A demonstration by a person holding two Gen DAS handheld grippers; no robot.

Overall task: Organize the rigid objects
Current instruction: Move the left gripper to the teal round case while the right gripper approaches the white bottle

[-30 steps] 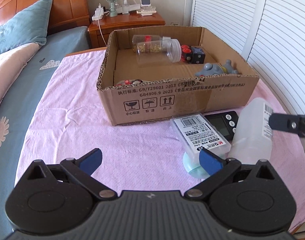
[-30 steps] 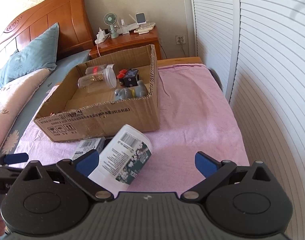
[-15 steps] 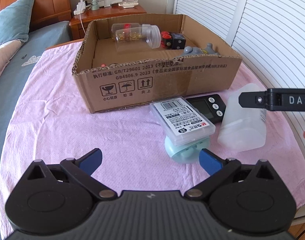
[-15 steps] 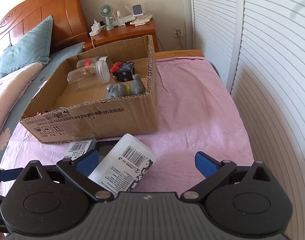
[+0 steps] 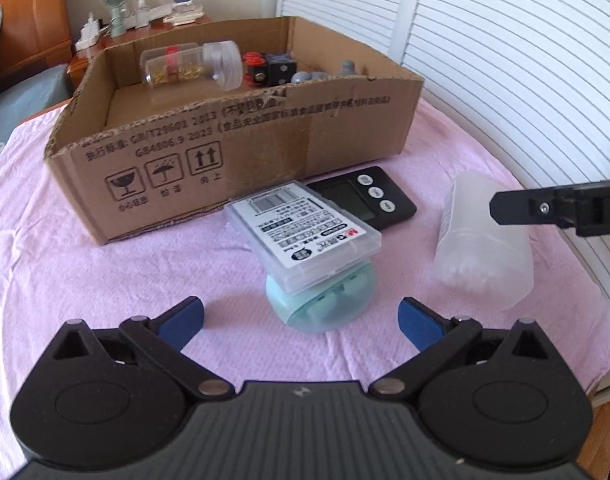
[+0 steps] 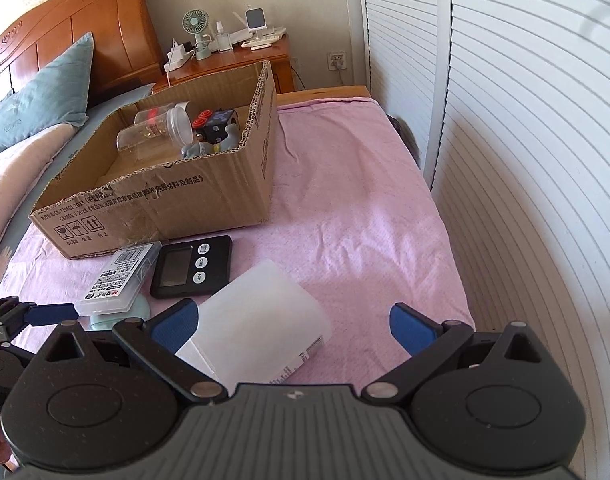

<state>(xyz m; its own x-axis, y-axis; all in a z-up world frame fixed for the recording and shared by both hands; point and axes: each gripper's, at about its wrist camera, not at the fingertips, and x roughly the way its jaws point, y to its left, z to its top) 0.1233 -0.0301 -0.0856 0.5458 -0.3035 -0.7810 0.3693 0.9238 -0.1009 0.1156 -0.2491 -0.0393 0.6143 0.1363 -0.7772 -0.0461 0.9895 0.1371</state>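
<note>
We see a pink cloth (image 6: 357, 208) spread over the table. Past its far edge stands a wooden nightstand (image 6: 241, 65), and on it a small green fan (image 6: 195, 26), a white power strip (image 6: 177, 60) and a little screen on a stand (image 6: 255, 20). To the left lies a bed with a carved wooden headboard (image 6: 65, 36) and a teal pillow (image 6: 45, 96). White louvred doors (image 6: 525, 140) run along the right edge.

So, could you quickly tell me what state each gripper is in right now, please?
Left gripper: open, holding nothing, with the mint case lying ahead between its fingers.
Right gripper: open, holding nothing, the white bottle lying between its fingers.
</note>
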